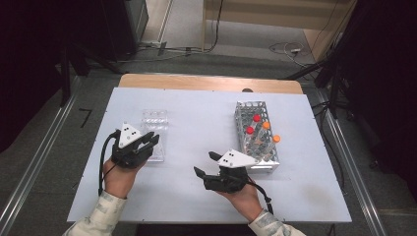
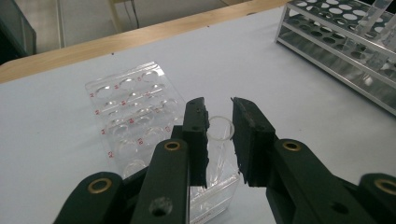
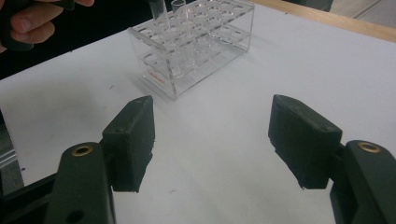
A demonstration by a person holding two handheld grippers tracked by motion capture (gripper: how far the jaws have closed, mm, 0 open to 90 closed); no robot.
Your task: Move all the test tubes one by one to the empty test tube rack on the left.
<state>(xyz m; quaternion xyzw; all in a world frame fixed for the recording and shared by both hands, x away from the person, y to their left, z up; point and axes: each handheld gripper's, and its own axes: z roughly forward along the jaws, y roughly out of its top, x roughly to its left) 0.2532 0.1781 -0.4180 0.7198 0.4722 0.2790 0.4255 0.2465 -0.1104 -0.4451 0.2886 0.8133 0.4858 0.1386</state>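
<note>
Between the black jaws of the left gripper (image 2: pixel 219 140) stands a clear glass tube (image 2: pixel 219 140), open mouth up, and the jaws are clamped on it from both sides just below its rim. The tube sits upright in a near corner of a clear plastic rack (image 2: pixel 135 116), whose rows of round holes carry small red marks. In the high view the left gripper (image 1: pixel 147 142) hangs over the near end of that clear plastic rack (image 1: pixel 155 123), on the left half of the table (image 1: pixel 196 108), with the person's left hand (image 1: pixel 118 179) wrapped around its body and a light sleeve behind it.

The right gripper (image 3: pixel 212 140) has its jaws wide apart with nothing between them, only bare white table under the gap. Beyond them, in the right gripper view, the clear plastic rack (image 3: pixel 196 42) shows from the side with two tubes standing in its far row, and fingers of the left hand (image 3: pixel 28 23) show at the top left corner. In the high view the right gripper (image 1: pixel 209 164) rests near the middle of the table, jaws pointing left, held by the right hand (image 1: pixel 243 196).

Just to the right of it lies a metal rack (image 1: pixel 246 110), long side running near to far, holding capped tubes: two red caps (image 1: pixel 256 118) and two orange caps (image 1: pixel 266 125) toward its near half. The metal rack and the clear plastic rack are well apart.
</note>
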